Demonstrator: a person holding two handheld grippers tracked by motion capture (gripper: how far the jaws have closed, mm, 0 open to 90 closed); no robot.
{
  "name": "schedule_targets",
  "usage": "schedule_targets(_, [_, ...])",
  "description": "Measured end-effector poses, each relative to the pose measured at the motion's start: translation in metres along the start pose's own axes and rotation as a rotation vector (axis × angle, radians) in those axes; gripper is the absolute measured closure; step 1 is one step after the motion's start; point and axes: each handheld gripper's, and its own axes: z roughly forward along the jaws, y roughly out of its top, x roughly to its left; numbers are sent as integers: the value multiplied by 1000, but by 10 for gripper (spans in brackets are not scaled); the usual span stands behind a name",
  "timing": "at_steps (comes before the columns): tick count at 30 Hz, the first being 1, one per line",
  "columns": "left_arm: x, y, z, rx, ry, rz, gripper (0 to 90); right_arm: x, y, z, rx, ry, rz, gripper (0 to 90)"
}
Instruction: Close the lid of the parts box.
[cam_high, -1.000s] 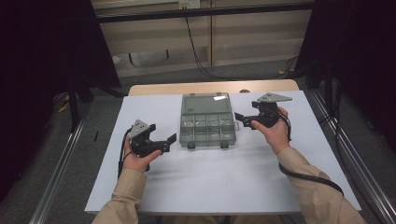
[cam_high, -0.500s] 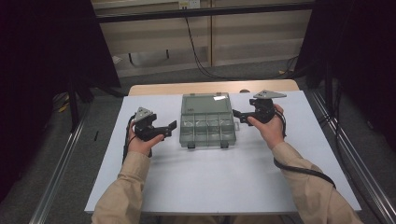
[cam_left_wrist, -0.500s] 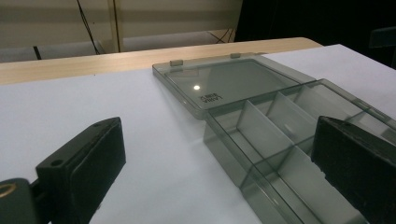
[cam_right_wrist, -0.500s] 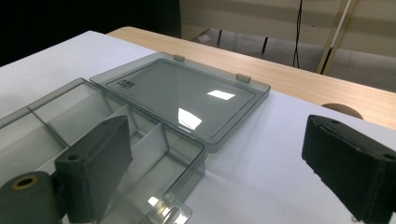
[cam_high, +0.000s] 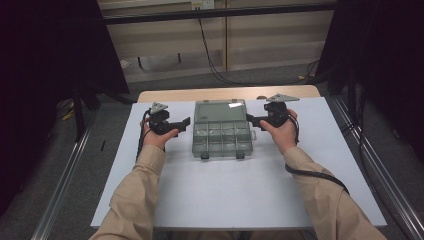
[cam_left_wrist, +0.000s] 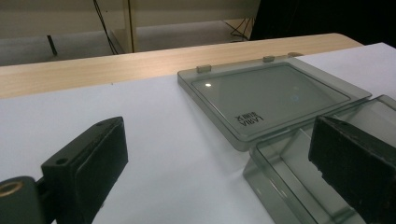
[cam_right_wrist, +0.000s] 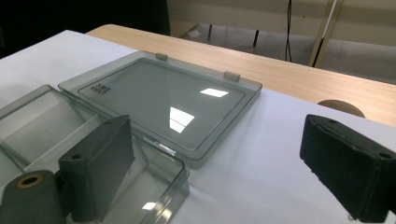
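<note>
A clear grey plastic organiser box (cam_high: 221, 140) lies open in the middle of the white table cover, with several empty compartments. Its lid (cam_high: 220, 110) lies flat behind the tray. My left gripper (cam_high: 186, 123) is open just left of the box, jaws pointing at its left wall. My right gripper (cam_high: 249, 120) is open at the box's right edge, near the hinge line. The left gripper view has the lid (cam_left_wrist: 271, 95) ahead and the tray corner (cam_left_wrist: 299, 186) by the right jaw. In the right gripper view, the left jaw hangs over the tray (cam_right_wrist: 42, 123), with the lid (cam_right_wrist: 163, 100) beyond.
The white cover (cam_high: 225, 195) has open room in front of the box. A bare wooden strip of table (cam_high: 165, 95) runs along the back. Metal rails (cam_high: 65, 182) flank both sides, and cables (cam_high: 212, 65) hang behind.
Both hands have moved forward and inward, so the grippers now stand beside the box's back half. The box has not moved.
</note>
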Motion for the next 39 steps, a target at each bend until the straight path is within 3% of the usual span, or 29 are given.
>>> schedule_targets(9, [1,14,13,15,7,42,51,-4,7,6,-9,-13,7,92])
schedule_targets(15, [-3,23,22,8,11,33,52,-5,11,8,-6,-24,13,99])
schedule_targets(16, [-3,24,23,21,8,51,52,-5,11,8,-5,-29,8,99])
schedule_targets(20, [-5,28,28,33,8,66,54,-6,14,11,-14,-30,27,103])
schedule_targets(21, [-6,28,30,26,7,53,56,-6,15,11,-14,-31,30,107])
schedule_targets(23, [-6,30,32,42,9,73,55,-7,17,12,-16,-40,26,107])
schedule_targets(32, [-2,38,47,61,19,64,59,-8,22,23,-10,-52,26,141])
schedule_targets(37, [2,42,54,62,46,24,78,-13,23,28,-10,-68,35,151])
schedule_targets(39, [5,43,59,87,47,40,81,-16,24,31,-6,-76,39,153])
